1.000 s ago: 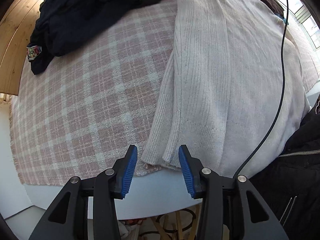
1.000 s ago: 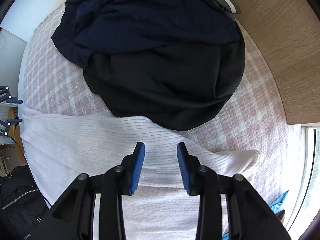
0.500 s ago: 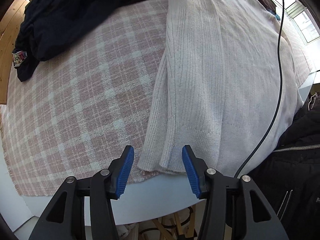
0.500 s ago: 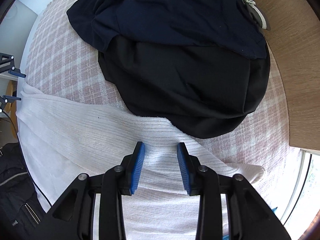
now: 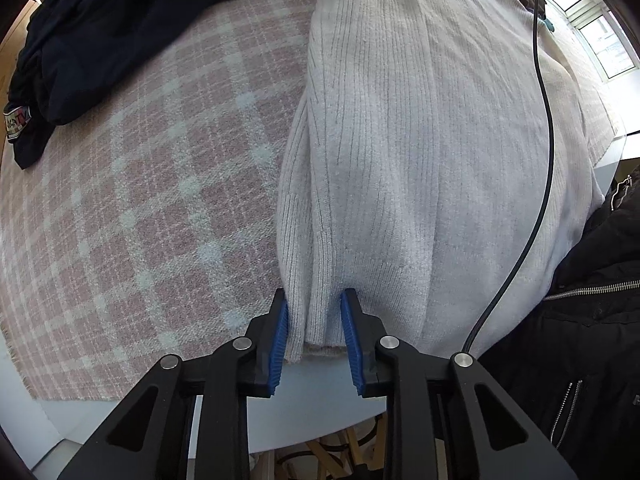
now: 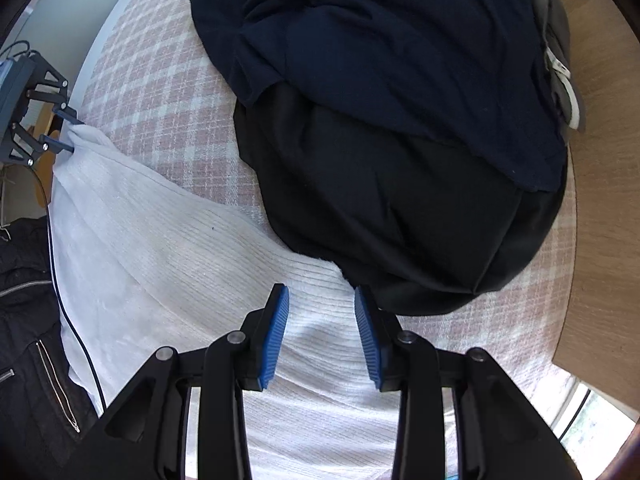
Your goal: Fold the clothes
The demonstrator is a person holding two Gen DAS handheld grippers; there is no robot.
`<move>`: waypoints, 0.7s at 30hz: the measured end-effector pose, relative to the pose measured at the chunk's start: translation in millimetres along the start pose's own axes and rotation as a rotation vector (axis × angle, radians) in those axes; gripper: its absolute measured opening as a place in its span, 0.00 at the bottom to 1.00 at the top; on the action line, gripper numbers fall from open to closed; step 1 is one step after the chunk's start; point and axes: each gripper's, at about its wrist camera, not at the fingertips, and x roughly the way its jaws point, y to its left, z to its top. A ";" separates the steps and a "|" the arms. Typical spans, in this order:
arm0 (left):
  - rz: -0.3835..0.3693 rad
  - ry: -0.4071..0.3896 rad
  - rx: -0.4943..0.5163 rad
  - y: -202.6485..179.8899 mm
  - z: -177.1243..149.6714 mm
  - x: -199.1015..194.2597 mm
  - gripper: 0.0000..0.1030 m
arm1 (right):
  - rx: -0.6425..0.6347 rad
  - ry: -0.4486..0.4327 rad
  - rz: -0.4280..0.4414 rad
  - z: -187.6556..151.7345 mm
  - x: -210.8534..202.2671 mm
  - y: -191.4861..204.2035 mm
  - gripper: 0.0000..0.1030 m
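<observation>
Your left gripper [image 5: 314, 334] just closing on the white sweater's [image 5: 420, 128] hem at the checked blanket's [image 5: 152, 184] edge, your right gripper [image 6: 322, 334] open above the sweater, dark clothes pile [image 6: 400, 132] touching it, black cable [image 5: 546, 128] trailing across.

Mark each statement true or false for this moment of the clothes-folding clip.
1. The left gripper has the white sweater's edge between its blue pads. True; its jaws have just been closing.
2. The right gripper clamps the dark clothes. False; it is open over the sweater.
3. The sweater lies on a bare wooden table. False; it lies on a pink checked cloth.
4. A black cable runs across the sweater. True.
</observation>
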 end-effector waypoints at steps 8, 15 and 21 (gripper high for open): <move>-0.008 -0.022 -0.022 -17.2 -10.5 5.5 0.15 | -0.053 0.074 0.053 33.2 22.0 -8.7 0.33; 0.014 -0.057 -0.043 -30.7 -26.6 5.6 0.11 | -0.062 -0.002 0.068 20.2 -7.8 -13.8 0.11; 0.047 -0.100 -0.051 -38.9 -54.4 -6.2 0.11 | -0.041 -0.103 0.036 11.1 -41.4 -25.3 0.10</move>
